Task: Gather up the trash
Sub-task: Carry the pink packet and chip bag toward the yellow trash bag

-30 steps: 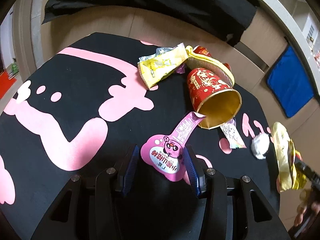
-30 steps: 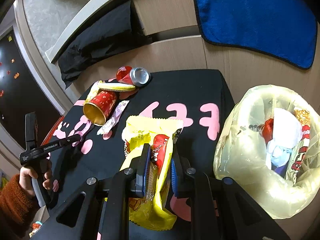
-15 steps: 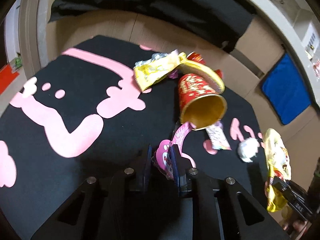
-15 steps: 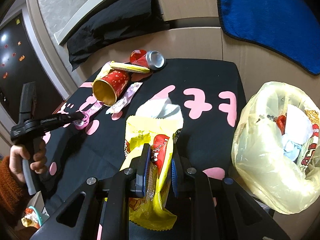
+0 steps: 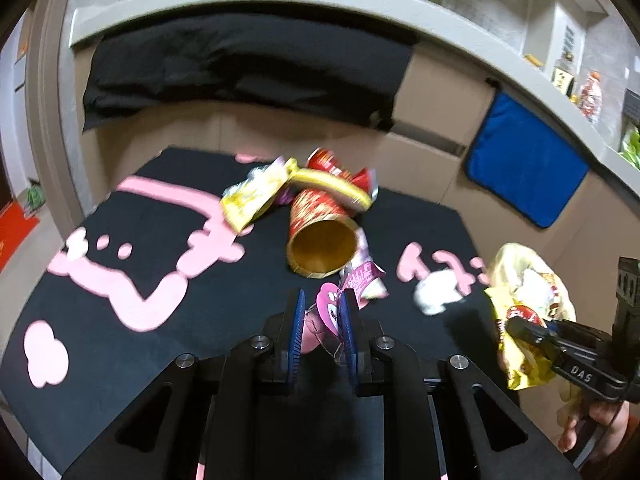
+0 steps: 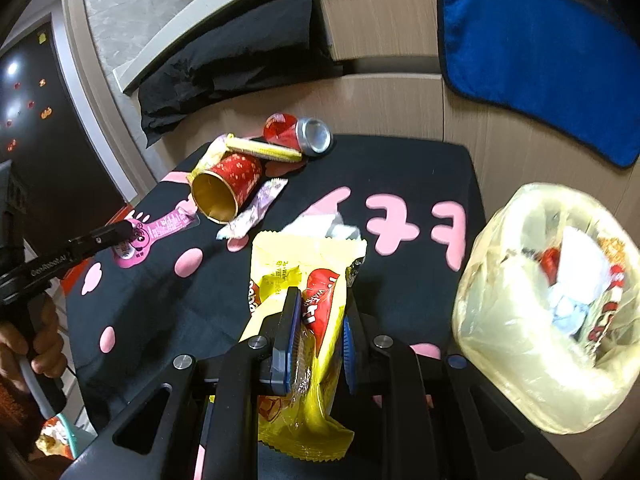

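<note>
My left gripper is shut on a pink cartoon wrapper and holds it above the black table; the wrapper also shows in the right wrist view. My right gripper is shut on a yellow snack bag, lifted beside the translucent trash bag, which holds several wrappers. On the table lie a red paper cup, a crumpled white tissue, a crushed red can and small wrappers.
A yellow sachet and a yellow strip lie by the cup. A black cloth and a blue towel hang on the wooden wall behind. The table has pink markings.
My left gripper closed on the pink wrapper and lifted it off the table. My right gripper carried the yellow snack bag closer to the trash bag.
</note>
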